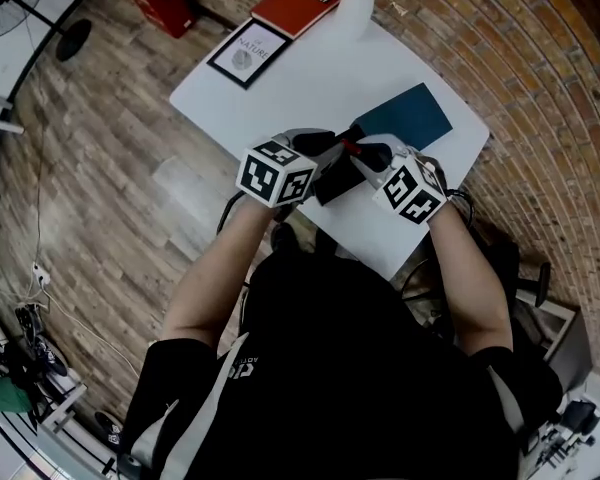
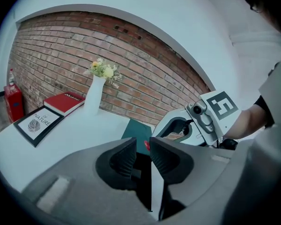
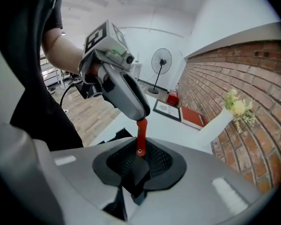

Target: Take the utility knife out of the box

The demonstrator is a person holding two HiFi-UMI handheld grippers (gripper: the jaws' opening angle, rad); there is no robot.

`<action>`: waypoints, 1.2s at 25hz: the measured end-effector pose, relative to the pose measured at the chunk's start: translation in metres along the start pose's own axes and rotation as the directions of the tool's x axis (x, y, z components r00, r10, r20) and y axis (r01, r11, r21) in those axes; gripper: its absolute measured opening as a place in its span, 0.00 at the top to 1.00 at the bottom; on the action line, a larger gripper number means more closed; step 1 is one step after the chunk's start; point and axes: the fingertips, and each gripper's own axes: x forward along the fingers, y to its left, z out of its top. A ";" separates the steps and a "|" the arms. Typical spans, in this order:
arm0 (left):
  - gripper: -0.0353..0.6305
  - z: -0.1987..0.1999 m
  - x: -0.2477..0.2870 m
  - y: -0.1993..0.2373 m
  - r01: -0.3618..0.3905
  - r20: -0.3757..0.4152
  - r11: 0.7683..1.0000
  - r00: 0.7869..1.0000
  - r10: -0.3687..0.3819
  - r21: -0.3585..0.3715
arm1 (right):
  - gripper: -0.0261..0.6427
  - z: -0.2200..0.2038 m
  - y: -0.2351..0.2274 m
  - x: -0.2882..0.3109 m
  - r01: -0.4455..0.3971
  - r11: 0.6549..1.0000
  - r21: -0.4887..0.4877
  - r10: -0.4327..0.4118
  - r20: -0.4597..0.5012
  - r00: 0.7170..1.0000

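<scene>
While fingers of the left gripper (image 2: 141, 154) clamp the box (image 1: 335, 183), those of the right gripper (image 3: 136, 162) pinch the utility knife (image 3: 141, 135): best drawn straight out, lengthwise, box steady.

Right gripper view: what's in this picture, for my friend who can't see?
The right gripper's tongs pinch the end of a red utility knife that sticks out from under the left gripper, above a white table. A brick wall and a white vase of flowers are behind.

Left claw (image 2: 143, 148) and right claw (image 3: 139, 159) meet tip-to-tip, jaws clamped.
</scene>
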 end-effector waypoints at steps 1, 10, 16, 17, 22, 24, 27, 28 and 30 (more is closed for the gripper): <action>0.81 0.003 0.001 -0.003 0.014 0.004 1.000 1.000 -0.014 0.000 | 0.87 0.002 -0.001 -0.003 0.009 1.000 0.001 -0.009 0.006 1.000; 0.82 0.021 0.004 -0.028 0.099 0.016 0.995 0.995 -0.099 0.027 | 0.87 0.021 -0.007 -0.025 0.074 0.997 0.013 -0.075 0.088 0.993; 0.92 0.041 -0.006 -0.033 0.117 0.067 0.993 0.991 -0.119 0.032 | 0.89 0.037 -0.014 -0.038 0.145 0.989 0.038 -0.149 0.143 0.978; 0.92 0.044 -0.008 -0.032 0.115 0.075 0.993 0.990 -0.117 0.037 | 0.89 0.039 -0.017 -0.041 0.157 0.986 0.050 -0.163 0.155 0.974; 0.92 0.063 -0.023 -0.031 0.090 0.102 0.992 0.990 -0.099 0.094 | 0.86 0.041 -0.027 -0.059 0.209 0.969 0.130 -0.232 0.195 0.953; 0.92 0.071 -0.031 -0.029 0.078 0.112 0.990 0.990 -0.091 0.117 | 0.87 0.037 -0.032 -0.066 0.236 0.954 0.184 -0.271 0.196 0.942; 0.92 0.080 -0.044 -0.024 0.045 0.125 0.987 0.990 -0.065 0.156 | 0.88 0.030 -0.043 -0.077 0.283 0.915 0.286 -0.348 0.207 0.915; 0.92 0.083 -0.048 -0.023 0.032 0.130 0.985 0.990 -0.054 0.168 | 0.89 0.029 -0.046 -0.081 0.294 0.900 0.323 -0.372 0.215 0.903; 0.92 0.085 -0.058 -0.019 0.007 0.140 0.983 0.990 -0.034 0.185 | 0.91 0.026 -0.050 -0.090 0.309 0.866 0.393 -0.418 0.231 0.879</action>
